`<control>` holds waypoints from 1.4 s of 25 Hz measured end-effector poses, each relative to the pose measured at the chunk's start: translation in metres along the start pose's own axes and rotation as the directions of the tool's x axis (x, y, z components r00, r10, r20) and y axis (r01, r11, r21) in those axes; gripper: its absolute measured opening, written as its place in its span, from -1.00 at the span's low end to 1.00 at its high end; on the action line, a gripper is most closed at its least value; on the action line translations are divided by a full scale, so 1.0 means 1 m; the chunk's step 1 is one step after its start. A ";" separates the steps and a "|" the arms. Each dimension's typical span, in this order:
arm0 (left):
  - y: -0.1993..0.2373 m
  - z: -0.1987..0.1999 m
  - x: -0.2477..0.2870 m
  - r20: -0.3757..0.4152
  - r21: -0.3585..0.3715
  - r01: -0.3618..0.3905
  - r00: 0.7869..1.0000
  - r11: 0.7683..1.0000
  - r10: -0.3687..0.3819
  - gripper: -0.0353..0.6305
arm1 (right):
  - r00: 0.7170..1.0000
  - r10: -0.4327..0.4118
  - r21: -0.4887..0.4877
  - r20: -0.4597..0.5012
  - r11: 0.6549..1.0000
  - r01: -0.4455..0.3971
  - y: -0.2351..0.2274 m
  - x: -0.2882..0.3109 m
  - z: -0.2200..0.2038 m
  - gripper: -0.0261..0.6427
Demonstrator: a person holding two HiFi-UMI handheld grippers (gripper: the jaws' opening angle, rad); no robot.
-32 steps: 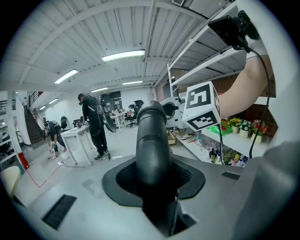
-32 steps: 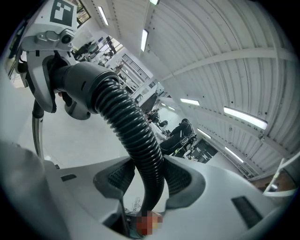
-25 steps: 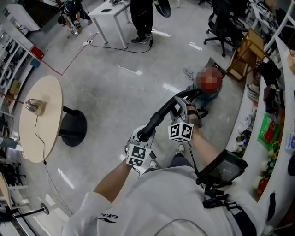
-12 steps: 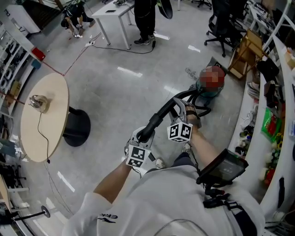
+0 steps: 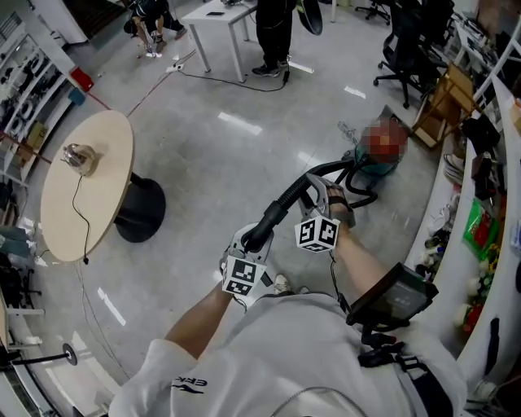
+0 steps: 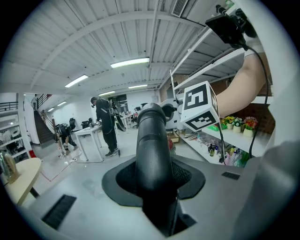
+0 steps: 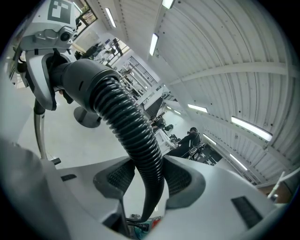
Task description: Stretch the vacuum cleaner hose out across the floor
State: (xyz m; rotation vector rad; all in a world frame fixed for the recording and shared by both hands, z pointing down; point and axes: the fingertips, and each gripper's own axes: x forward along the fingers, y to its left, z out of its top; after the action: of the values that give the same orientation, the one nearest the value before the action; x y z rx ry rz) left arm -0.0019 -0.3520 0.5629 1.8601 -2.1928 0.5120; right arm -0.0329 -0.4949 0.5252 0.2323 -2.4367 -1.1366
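Observation:
A black vacuum hose (image 5: 285, 199) runs from in front of my body to the vacuum cleaner (image 5: 368, 169) on the floor at the right, partly under a mosaic patch. My left gripper (image 5: 254, 238) is shut on the hose's smooth rigid end (image 6: 152, 140), which stands up between its pads. My right gripper (image 5: 316, 189) is shut on the ribbed part (image 7: 133, 136) a little farther along, with its pads against both sides. Both grippers are held above the floor, close together. In the right gripper view the left gripper (image 7: 44, 79) shows at the hose's end.
A round beige table (image 5: 77, 208) on a black foot (image 5: 140, 213) stands at the left with a thin cable hanging from it. A white table (image 5: 213, 15) and a standing person (image 5: 273, 37) are at the back. Office chairs (image 5: 407, 49) and stocked shelves (image 5: 476, 228) line the right side.
Both grippers keep the same hold on the hose. The head view has shifted: the round table and the floor have slid right and down in the picture.

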 end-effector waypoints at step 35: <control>-0.006 -0.085 -0.183 -0.025 -0.039 -0.082 0.996 0.996 0.081 -0.53 | 0.997 0.043 -0.011 0.058 0.999 -0.042 0.138 -0.085 0.122 -0.36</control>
State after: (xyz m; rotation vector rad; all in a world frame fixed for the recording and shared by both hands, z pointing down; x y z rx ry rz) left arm 0.0315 -0.1531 0.5713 1.7415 -2.2544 0.4986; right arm -0.0086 -0.2938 0.5345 0.1458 -2.4735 -1.1523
